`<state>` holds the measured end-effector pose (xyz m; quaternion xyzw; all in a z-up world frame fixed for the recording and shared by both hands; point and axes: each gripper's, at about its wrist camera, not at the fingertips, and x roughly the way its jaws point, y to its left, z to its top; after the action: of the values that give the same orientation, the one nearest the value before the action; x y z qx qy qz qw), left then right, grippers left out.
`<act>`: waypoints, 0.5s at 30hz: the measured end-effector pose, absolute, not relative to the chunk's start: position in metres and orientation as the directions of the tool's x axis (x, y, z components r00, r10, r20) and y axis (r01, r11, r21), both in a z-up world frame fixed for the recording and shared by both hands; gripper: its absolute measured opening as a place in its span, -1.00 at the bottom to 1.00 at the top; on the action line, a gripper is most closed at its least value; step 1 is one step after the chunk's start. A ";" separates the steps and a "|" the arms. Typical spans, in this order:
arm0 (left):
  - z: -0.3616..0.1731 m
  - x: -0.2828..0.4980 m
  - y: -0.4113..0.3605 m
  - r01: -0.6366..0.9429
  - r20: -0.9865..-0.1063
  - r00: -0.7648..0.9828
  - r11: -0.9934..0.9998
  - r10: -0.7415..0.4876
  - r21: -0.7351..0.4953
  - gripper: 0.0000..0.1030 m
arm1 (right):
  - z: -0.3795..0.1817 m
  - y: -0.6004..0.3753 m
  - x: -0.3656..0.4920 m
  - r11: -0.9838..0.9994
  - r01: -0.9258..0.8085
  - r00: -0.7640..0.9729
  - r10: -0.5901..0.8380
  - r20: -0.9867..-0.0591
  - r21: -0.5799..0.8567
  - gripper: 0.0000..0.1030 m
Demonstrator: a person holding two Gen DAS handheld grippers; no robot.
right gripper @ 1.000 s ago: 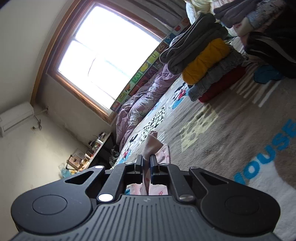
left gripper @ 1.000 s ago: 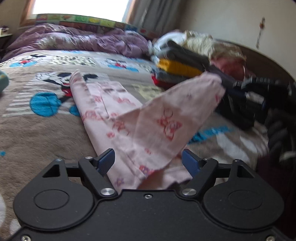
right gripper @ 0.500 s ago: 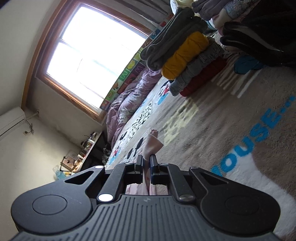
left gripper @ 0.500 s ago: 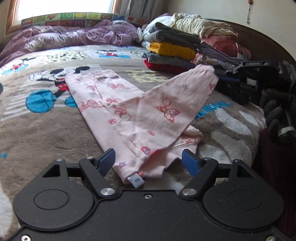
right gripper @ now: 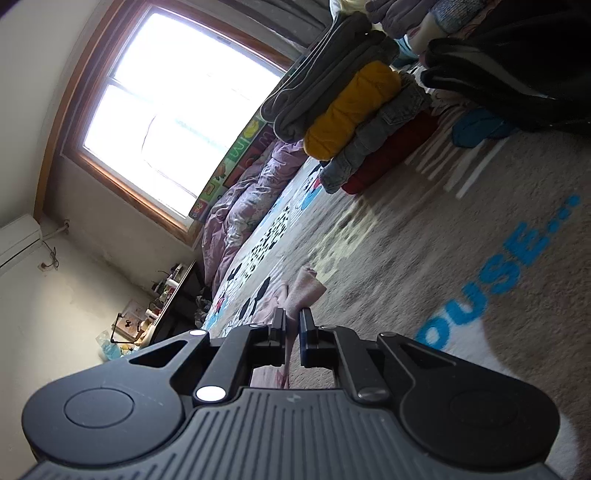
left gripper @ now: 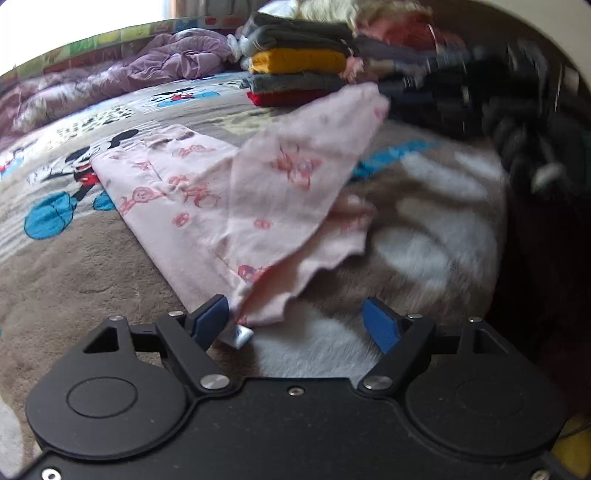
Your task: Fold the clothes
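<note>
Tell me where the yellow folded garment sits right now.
The yellow garment sits mid-stack in the folded pile at the far side of the bed, between grey clothes above and below, beyond the pink garment.

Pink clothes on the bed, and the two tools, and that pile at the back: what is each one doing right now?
Pink garment: partly folded, one corner lifted off the bed.
Left tool: open, its left pad beside the garment's near edge.
Right tool: shut on the garment's lifted corner.
Stack of clothes: folded and piled.
Purple duvet: crumpled.
Blanket: spread flat under the garment.
</note>
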<state>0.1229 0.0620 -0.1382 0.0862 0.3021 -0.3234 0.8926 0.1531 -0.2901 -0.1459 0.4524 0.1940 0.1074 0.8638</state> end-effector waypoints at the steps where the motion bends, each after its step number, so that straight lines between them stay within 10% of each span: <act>1: -0.135 0.124 0.064 0.624 -0.583 0.614 0.780 -0.532 -0.055 0.55 | -0.146 -0.290 0.153 0.570 -0.010 0.900 0.363 -0.241 0.822 -0.83; 15: -0.135 0.136 0.054 0.632 -0.562 0.617 0.773 -0.551 -0.064 0.66 | -0.106 -0.279 0.170 0.601 -0.049 0.893 0.385 -0.235 0.798 -0.83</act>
<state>0.1361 0.0538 -0.1346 0.0700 0.2876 -0.3298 0.8964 0.1702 -0.2794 -0.1064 0.4291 0.1957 0.1243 0.8730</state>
